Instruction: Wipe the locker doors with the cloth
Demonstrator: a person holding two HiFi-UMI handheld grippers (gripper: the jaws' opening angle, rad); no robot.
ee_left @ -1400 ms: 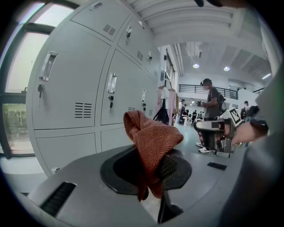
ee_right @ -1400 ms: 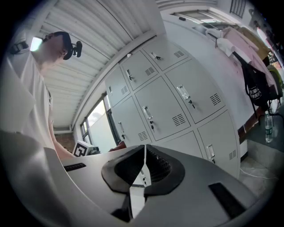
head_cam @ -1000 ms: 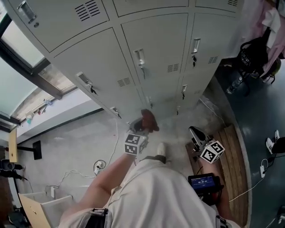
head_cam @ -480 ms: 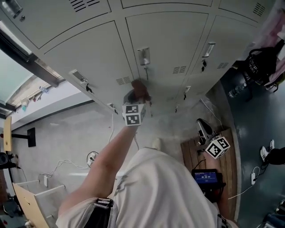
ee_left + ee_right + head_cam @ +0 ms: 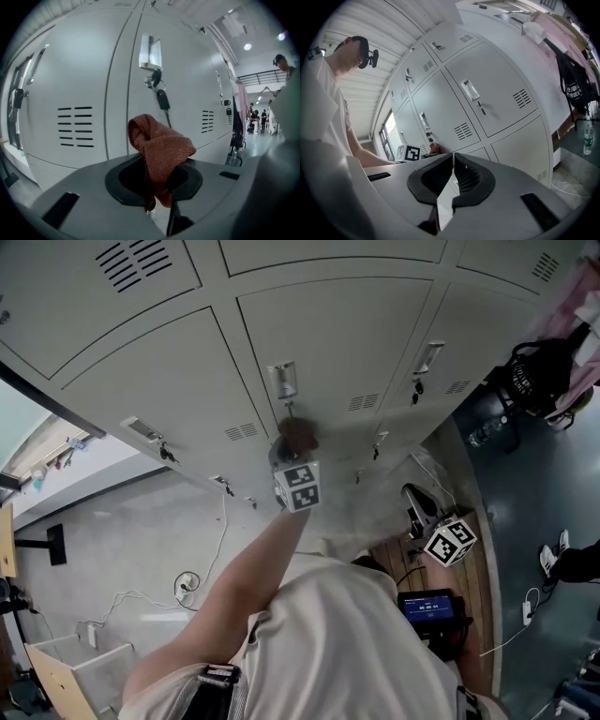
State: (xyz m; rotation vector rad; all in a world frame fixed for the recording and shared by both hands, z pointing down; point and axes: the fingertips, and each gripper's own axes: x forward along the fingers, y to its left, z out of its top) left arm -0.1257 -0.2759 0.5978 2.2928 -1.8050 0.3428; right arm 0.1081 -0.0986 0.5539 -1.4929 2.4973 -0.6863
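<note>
Head view: left gripper [image 5: 292, 448] up at the middle locker door [image 5: 328, 329], just below its handle [image 5: 283, 381] | left gripper view: fingers pinching bunched rust-red cloth [image 5: 161, 150], in front of door near hanging key [image 5: 162, 99], contact with door unclear | right gripper [image 5: 413, 500] low beside person, well apart from lockers, fingers pressed together, nothing between

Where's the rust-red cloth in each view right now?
Head view: cloth at centre, above the marker cube.
Left gripper view: centre, gripped by the left tongs.
Right gripper view: tiny, left of centre, beside the marker cube.
Shared landmark: the keyed door handle just above the cloth.
</note>
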